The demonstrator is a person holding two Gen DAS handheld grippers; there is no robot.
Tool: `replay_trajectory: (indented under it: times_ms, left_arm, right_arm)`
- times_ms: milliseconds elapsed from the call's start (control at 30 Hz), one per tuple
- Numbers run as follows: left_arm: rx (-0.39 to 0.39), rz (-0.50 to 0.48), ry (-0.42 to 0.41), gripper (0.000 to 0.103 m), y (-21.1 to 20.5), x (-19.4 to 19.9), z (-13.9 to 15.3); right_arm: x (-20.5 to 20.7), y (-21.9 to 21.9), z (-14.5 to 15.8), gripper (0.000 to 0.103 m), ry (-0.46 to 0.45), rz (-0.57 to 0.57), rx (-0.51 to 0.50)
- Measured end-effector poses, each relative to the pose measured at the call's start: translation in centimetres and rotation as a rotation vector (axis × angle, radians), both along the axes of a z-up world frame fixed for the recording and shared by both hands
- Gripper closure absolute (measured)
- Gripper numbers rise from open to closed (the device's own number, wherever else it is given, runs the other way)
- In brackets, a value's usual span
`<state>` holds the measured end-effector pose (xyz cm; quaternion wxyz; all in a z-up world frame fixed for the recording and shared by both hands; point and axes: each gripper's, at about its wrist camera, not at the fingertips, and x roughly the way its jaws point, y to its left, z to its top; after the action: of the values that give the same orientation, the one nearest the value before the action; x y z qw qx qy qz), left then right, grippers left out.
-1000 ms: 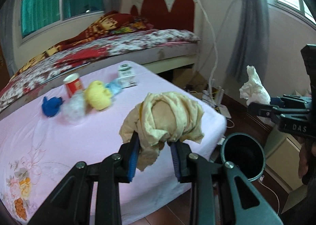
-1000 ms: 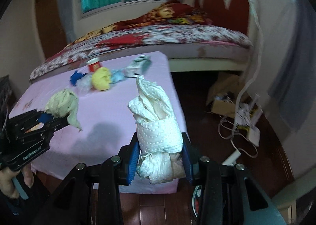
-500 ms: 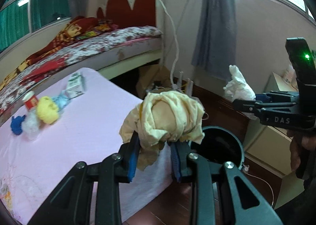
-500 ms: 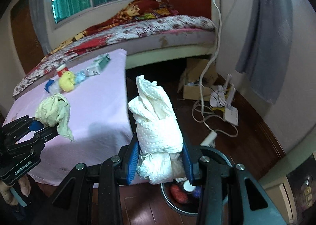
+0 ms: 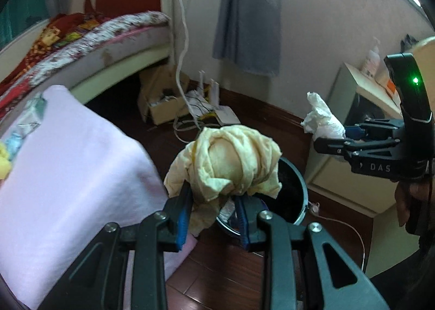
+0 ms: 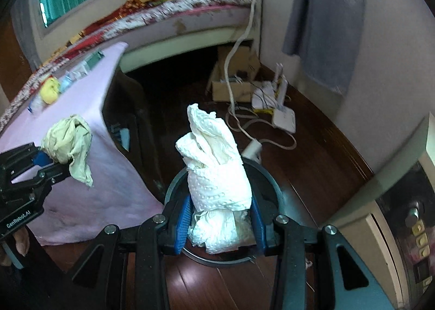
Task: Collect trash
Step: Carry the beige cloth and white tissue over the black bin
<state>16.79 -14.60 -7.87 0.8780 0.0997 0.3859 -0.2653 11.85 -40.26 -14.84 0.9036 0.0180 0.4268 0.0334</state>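
The left gripper pinched a yellowish rag and the right gripper a white paper wad, both above the bin, apparently for dropping.

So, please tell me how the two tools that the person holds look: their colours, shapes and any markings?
Both are black plastic, each with two fingers on pinned link bars with silver bolts, and blue pads inside. The left tool bears "GenRobot.AI" on its side. The right tool bears "DAS" and has an upright black handle with a green light.
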Motion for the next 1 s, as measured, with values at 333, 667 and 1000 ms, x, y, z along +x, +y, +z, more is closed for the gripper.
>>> replay_trajectory:
  times_ms: [333,667,1000]
  left_arm:
    - [0.026,-0.047,0.063,0.072,-2.3,0.8,-2.8]
    - [0.049,-0.102,0.144,0.072,-4.1,1.9,-5.5]
    - [0.101,-0.146,0.216,0.072,-6.3,3.3,-9.6]
  right_arm:
    - [0.3,-1.1,-2.6,0.061,0.059,-0.006,-0.024]
    - [0.6,-1.4,-6.4,0.061,0.138,0.035,-0.046]
    - [2.8,-0.6,-11.6,0.061,0.239,0.112,-0.089]
